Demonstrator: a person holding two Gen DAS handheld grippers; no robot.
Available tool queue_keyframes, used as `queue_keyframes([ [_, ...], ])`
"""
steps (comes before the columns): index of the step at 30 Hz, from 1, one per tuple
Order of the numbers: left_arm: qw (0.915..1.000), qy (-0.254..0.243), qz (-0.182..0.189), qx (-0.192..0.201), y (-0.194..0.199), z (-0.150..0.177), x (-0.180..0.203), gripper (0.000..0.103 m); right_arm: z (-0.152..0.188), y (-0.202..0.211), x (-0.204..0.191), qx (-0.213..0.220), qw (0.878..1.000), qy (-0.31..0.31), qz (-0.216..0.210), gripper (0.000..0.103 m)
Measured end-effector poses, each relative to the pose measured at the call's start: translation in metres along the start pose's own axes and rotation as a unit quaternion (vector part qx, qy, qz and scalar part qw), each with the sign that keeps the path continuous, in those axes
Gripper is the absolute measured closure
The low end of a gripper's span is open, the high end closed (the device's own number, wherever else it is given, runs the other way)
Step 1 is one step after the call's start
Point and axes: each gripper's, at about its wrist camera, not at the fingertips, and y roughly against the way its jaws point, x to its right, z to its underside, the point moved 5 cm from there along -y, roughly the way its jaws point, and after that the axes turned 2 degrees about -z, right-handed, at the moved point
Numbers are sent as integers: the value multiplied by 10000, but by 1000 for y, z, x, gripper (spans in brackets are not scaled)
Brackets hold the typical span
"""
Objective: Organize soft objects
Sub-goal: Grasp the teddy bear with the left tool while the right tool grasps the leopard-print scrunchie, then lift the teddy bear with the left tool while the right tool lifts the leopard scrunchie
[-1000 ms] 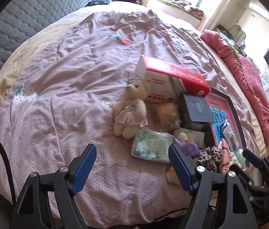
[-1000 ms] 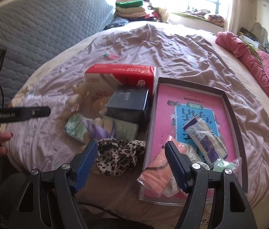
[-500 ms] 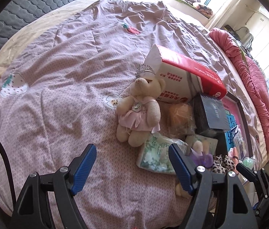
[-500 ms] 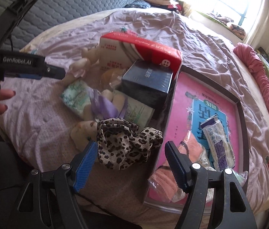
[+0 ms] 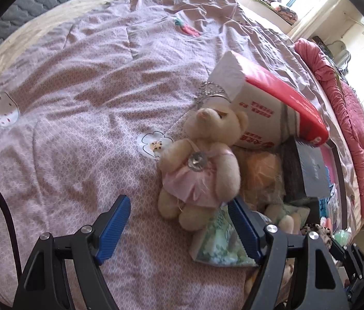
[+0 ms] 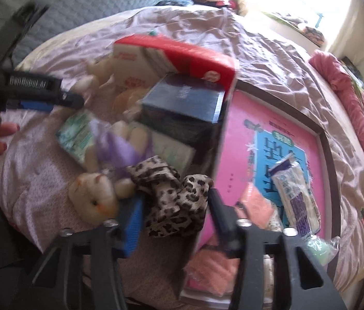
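Leopard-print cloth (image 6: 174, 201) lies on the bedspread just left of the pink-lined box (image 6: 329, 155), between the right gripper (image 6: 174, 206) jaws, which have just been closing onto it. Farther left of that box, the left gripper (image 5: 179, 217) gapes wide below the teddy bear (image 5: 202, 165).

We find the bear (image 5: 202, 170) lying on the bed (image 5: 78, 103), leaning against the carton (image 5: 267, 108). A tissue pack (image 5: 218, 242) lies before the bear. The box (image 6: 182, 100) sits before the carton. Right of it lies the tray (image 6: 329, 160), holding a packet (image 6: 295, 196). The scarf (image 6: 174, 201) lies against the tray's left wall.
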Motion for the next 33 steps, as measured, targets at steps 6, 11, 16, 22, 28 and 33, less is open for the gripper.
queue_keyframes([
  [6, 9996, 185, 205, -5, -10, -6, -1, 38, -2, 5, 17, 210, 9967, -668, -418, 80],
  [11, 9994, 226, 266, -17, -14, -8, 0, 62, -5, 13, 19, 396, 9932, -894, -631, 83],
  [16, 9987, 276, 403, 115, -6, -7, -3, 70, -10, 22, 21, 565, 9893, -1076, -811, 83],
  [22, 9985, 150, 471, 240, 13, -3, 4, 71, -13, 30, 18, 676, 9882, -1076, -853, 83],
  [28, 9985, -51, 431, 347, 36, 7, 11, 71, -15, 39, 19, 774, 9870, -1107, -870, 83],
  [33, 9975, -261, 404, 517, 57, 14, 21, 71, -15, 51, 21, 909, 9854, -1148, -866, 83],
])
